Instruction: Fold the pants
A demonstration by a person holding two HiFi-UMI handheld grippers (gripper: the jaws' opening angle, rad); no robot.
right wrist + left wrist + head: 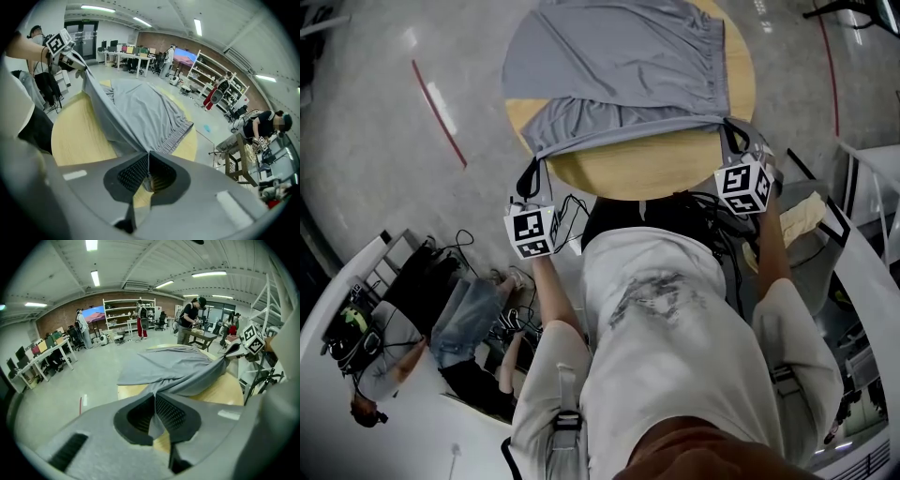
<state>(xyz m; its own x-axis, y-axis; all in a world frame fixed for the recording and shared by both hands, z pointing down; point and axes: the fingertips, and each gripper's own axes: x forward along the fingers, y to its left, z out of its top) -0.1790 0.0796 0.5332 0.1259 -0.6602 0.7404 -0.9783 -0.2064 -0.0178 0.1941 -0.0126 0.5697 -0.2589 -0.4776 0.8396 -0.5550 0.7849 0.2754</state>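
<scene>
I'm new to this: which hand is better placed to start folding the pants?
Right, narrowly. Both clamp the pants, but the right gripper sits at the table rim by the waistband; the left gripper hangs off it.

I counted one pair of grey pants (619,66), caught in both sets of jaws, and one round table (656,173) beneath it, just ahead of the jaws. I ran two grippers: left gripper (529,172), right gripper (729,133). Two marker cubes rode them: left cube (531,232), right cube (742,187).
</scene>
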